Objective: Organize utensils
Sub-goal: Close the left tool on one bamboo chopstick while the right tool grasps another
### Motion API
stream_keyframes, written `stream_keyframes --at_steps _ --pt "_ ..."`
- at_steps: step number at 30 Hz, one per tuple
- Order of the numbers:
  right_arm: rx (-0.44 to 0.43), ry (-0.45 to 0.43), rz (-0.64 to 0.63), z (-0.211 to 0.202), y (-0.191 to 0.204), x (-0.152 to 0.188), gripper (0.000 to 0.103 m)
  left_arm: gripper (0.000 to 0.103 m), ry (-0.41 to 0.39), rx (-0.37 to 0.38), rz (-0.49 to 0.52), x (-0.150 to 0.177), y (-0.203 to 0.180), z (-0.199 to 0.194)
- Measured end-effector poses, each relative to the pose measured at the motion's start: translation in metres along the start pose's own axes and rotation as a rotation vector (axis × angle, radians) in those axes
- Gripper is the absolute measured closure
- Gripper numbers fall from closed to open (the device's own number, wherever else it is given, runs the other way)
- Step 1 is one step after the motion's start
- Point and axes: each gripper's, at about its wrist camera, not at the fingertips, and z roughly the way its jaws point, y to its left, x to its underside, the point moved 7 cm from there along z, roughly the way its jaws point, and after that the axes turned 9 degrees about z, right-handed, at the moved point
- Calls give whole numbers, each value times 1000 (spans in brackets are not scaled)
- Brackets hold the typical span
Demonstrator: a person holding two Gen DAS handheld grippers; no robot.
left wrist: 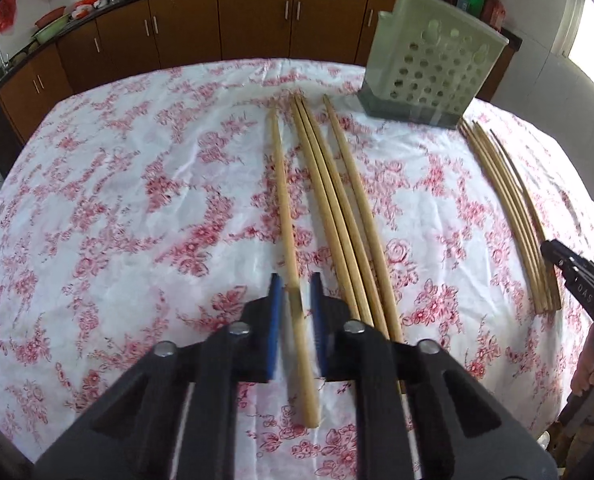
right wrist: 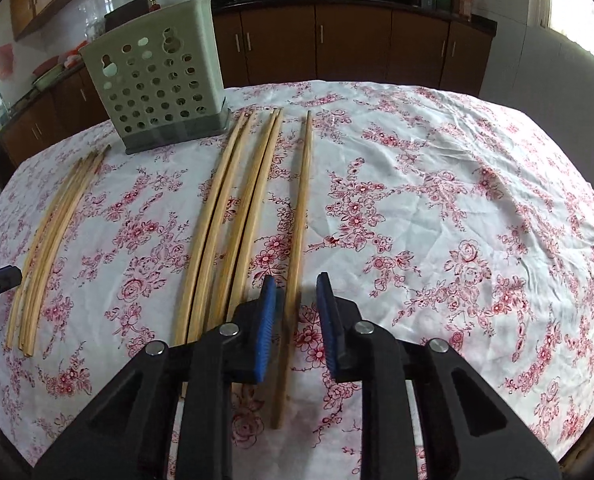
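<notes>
pale wooden chopsticks [left wrist: 337,208] lie parallel before perforated green plastic holder [left wrist: 429,60]; left gripper [left wrist: 295,308] and right gripper [right wrist: 295,304] each straddle outermost stick, pads narrowed, contact unclear, probably for pickup.

matt wooden chopsticks [left wrist: 285,208], creased floral cloth [left wrist: 137,200], perhaps plastic perforated holder [left wrist: 433,68]

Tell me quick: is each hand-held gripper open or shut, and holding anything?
Left hand-held gripper: open, pads either side of a long light wooden chopstick, not pinching it.
Right hand-held gripper: open around a separate lone wooden chopstick, gaps showing.
</notes>
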Motion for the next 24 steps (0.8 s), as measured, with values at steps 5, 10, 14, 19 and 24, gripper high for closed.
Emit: stream_keyframes --at_steps 5,10,14,19,24 --pt "-7 -18 -2 -6 -6 1 95 94 -6 -18 4 1 0 2" --pt "28 -32 -11 12 -12 -19 95 95 -19 -53 -17 -17 22 13" --pt "36 -38 50 18 -31 -33 95 95 -49 -71 -20 -28 37 20" --pt "27 -36 61 15 -38 -33 95 93 -91 -78 -1 -22 37 17" --pt "31 -35 38 10 -36 -23 95 92 -92 -92 0 -10 37 9"
